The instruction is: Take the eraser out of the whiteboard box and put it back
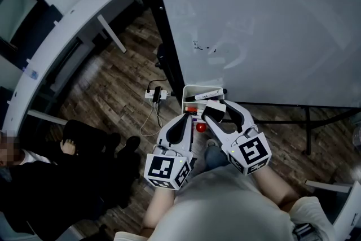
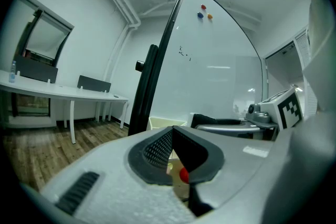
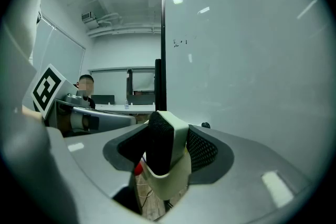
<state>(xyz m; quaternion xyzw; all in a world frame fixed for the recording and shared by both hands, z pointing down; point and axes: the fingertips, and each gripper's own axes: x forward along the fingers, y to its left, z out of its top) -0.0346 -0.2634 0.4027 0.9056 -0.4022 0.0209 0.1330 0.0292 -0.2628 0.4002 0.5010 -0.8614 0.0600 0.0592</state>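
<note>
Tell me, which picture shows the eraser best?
The right gripper view: the eraser fills its middle, clamped between the right gripper's jaws. The head view shows it small, near the box. The left gripper view doesn't show it clearly.

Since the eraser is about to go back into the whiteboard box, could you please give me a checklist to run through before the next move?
1. Eraser gripped by the right claw: ok. It sits between the two pads and is lifted free.
2. Eraser lined up over the box: not ok. The head view shows it short of the box, on the person's side.
3. Room for it in the box: cannot tell. A marker already lies inside.
4. Left claw out of the way: ok. It is shut and empty, beside the right claw and short of the box.
</note>
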